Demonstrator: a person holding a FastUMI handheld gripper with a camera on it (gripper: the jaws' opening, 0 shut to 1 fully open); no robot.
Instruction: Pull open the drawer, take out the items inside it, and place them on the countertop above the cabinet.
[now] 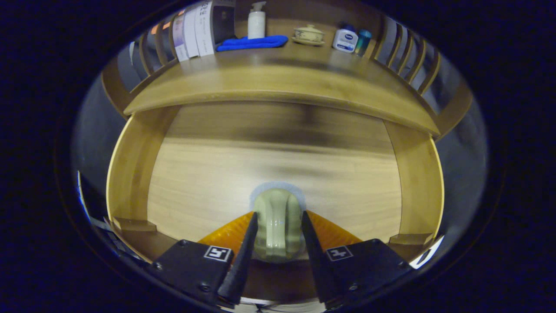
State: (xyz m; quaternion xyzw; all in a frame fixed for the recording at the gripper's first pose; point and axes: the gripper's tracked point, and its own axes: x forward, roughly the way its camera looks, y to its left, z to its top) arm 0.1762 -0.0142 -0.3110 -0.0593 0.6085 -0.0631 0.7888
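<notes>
A pale green ceramic knob sits on a wooden drawer front, under the cabinet's countertop. My gripper is shut on this knob, one finger pressed against each side of it. The drawer front is blurred. A dark shaded band runs between its top edge and the countertop's lip. I cannot tell how far out the drawer stands, and its inside is hidden.
On the back of the countertop stand a white pump bottle, a folded blue cloth, a lidded cup on a saucer, a white bottle with a blue cap and upright boxes. Slatted wooden rails fence both sides. Cabinet posts flank the drawer.
</notes>
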